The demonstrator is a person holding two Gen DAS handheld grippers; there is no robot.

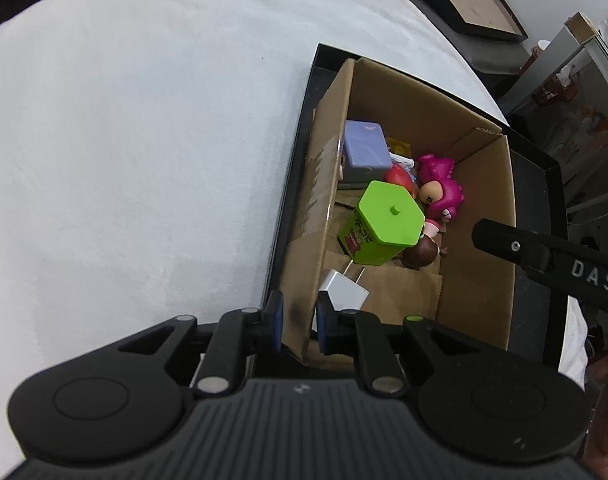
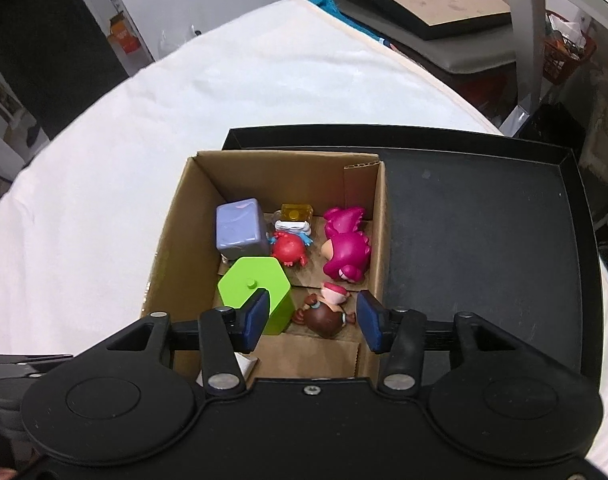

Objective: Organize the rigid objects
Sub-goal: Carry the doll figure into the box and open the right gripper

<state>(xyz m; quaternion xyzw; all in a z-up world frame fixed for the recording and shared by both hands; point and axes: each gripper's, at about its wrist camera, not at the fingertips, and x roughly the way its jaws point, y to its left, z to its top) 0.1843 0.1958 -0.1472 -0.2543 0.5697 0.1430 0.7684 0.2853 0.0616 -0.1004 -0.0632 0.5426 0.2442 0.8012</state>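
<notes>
We see a cardboard box (image 2: 175,216) standing in the left part of a black tray (image 2: 484,240) on a white cloth (image 2: 103,184). Inside the box lie a green hexagonal tin (image 2: 251,280), a lavender block (image 2: 239,232), a red round toy (image 2: 289,246), a magenta figure (image 2: 348,248), a small yellow piece (image 2: 297,212) and a brown-haired doll (image 2: 324,316); a white charger plug (image 1: 344,290) rests in the near corner.

Our left gripper (image 1: 299,320) is pressed together on the near end of the box's left wall, one pad outside and one inside, with the plug just beyond its inner pad.

Our right gripper (image 2: 314,320) hangs over the near end of the box with its jaws spread and nothing pinched. The doll lies below, between its pads, and the green tin sits just behind its left pad.
</notes>
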